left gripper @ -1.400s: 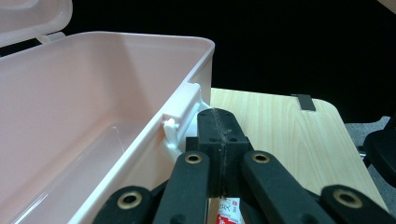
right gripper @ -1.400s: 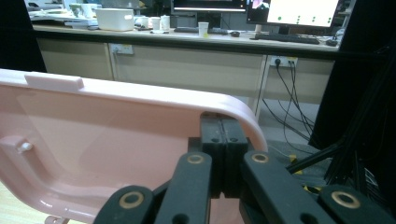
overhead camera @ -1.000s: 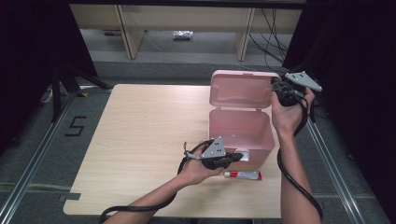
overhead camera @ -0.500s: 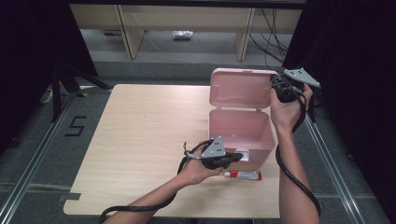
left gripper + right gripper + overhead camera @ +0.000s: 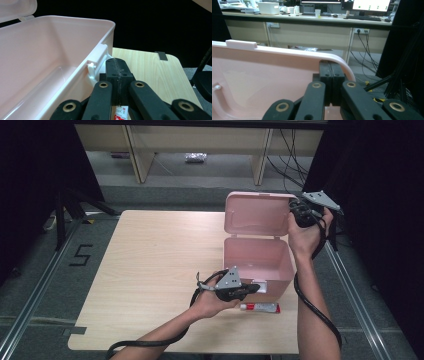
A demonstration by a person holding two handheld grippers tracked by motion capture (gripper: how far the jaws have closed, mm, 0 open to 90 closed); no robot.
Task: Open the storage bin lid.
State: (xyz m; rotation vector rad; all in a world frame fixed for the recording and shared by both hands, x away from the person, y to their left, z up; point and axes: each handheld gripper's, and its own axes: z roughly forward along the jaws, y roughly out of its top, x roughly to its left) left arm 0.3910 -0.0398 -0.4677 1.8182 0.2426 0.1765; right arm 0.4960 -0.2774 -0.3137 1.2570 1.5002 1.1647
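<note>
A pink plastic box (image 5: 280,267) stands open at the table's right side, its lid (image 5: 255,215) raised upright. My left gripper (image 5: 256,287) is shut with nothing in it, its tips against the box's front wall beside the white latch (image 5: 96,67). In the left gripper view the shut jaws (image 5: 117,65) sit just right of the box rim (image 5: 62,20). A red-and-white tube (image 5: 260,307) lies on the table in front of the box, under the left gripper (image 5: 121,112). My right gripper (image 5: 295,210) is shut and empty at the lid's upper right corner (image 5: 331,66), by the lid's rim (image 5: 287,52).
The wooden table (image 5: 150,260) has bare room left of the box. Its right edge runs close past the box. Behind the table stand shelves and desks (image 5: 312,32) with cables. Black cables trail from both grippers over the near edge.
The right gripper has shifted slightly left by the lid's corner. The lid, the box, the tube and the left gripper stand as before.
</note>
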